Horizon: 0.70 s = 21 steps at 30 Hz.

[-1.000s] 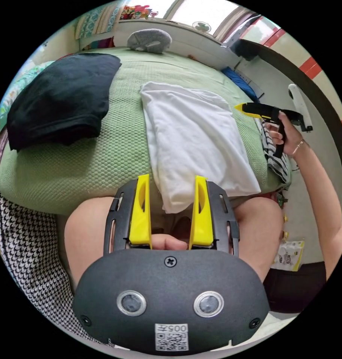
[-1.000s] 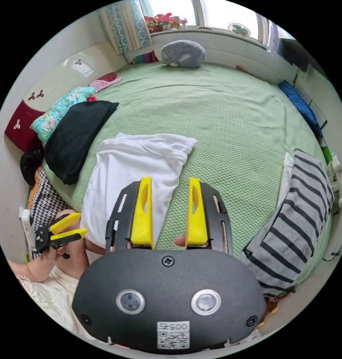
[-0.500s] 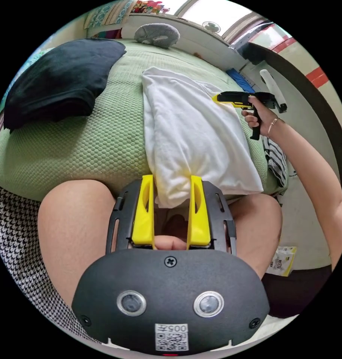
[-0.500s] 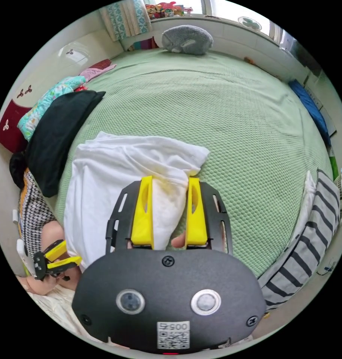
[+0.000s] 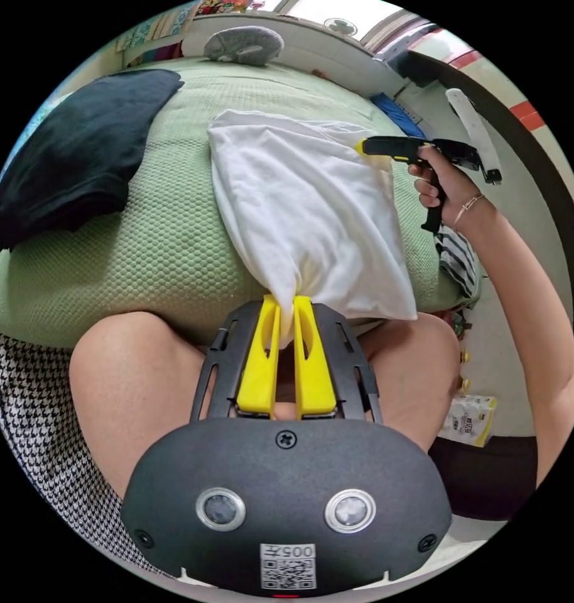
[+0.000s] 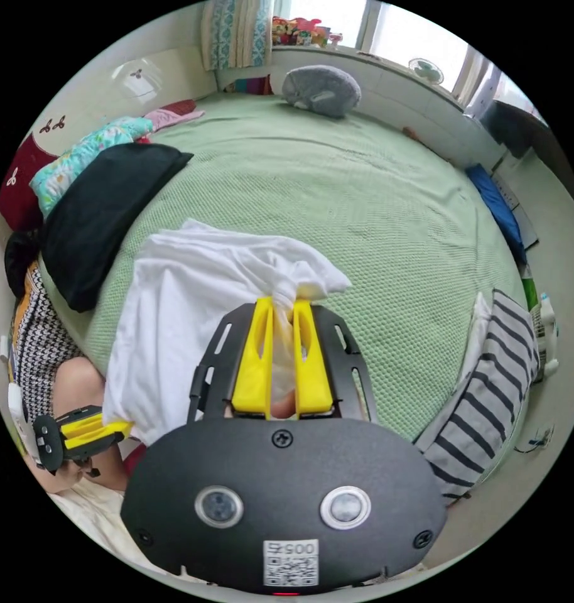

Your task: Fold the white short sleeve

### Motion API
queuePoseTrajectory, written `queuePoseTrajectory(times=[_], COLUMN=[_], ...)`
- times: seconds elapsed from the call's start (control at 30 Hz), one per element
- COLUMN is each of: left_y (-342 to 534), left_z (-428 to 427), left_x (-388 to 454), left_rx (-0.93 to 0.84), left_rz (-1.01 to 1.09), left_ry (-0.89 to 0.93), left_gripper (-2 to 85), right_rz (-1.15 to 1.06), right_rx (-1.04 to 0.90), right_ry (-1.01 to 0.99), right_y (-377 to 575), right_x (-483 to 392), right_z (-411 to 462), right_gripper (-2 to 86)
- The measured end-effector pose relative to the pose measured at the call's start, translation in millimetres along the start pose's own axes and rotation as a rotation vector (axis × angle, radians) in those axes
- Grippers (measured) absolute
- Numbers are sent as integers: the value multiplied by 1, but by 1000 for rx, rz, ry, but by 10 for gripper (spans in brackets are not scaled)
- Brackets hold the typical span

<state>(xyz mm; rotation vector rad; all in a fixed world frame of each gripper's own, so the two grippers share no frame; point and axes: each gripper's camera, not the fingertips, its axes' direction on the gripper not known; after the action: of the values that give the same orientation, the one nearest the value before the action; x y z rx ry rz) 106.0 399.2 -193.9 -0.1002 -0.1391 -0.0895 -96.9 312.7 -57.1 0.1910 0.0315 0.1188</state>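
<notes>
The folded white short sleeve (image 5: pixel 306 207) lies on the green bed (image 5: pixel 174 239), its near end hanging over the bed's edge. My left gripper (image 5: pixel 286 308) is shut on the shirt's near corner, the cloth bunched between the yellow jaws. My right gripper (image 6: pixel 283 306) is shut on the far corner of the white short sleeve (image 6: pixel 193 301), cloth gathered into a knot at its tips. In the left gripper view the right gripper (image 5: pixel 368 146) shows at the shirt's far edge, held by a hand. In the right gripper view the left gripper (image 6: pixel 114 427) grips the shirt's lower corner.
A folded black garment (image 5: pixel 73 151) lies on the bed beside the shirt. A striped garment (image 6: pixel 494 383) hangs at the bed's right edge. A grey cushion (image 6: pixel 321 91) sits by the window. The person's knees (image 5: pixel 130 377) are against the bed edge. Pillows (image 6: pixel 92 147) line the wall.
Both grippers went from open to shut, each pinching a corner of the white shirt. The shirt's corners are now bunched and slightly lifted.
</notes>
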Motion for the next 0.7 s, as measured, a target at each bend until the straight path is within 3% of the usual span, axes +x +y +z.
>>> queuePoseTrajectory(times=[0.43, 0.6, 0.7], left_y=[-9, -43, -75], left_z=[-49, -51, -18], left_x=[125, 217, 268], left_rx=[144, 207, 199], left_rz=[272, 439, 431], left_ry=[161, 303, 352], left_gripper=[48, 48, 48], right_rz=[51, 178, 243], right_rx=[122, 80, 4], right_ry=[306, 416, 473], right_y=[36, 40, 34], right_x=[39, 118, 174], right_z=[-157, -228, -231], right_gripper=[13, 16, 25])
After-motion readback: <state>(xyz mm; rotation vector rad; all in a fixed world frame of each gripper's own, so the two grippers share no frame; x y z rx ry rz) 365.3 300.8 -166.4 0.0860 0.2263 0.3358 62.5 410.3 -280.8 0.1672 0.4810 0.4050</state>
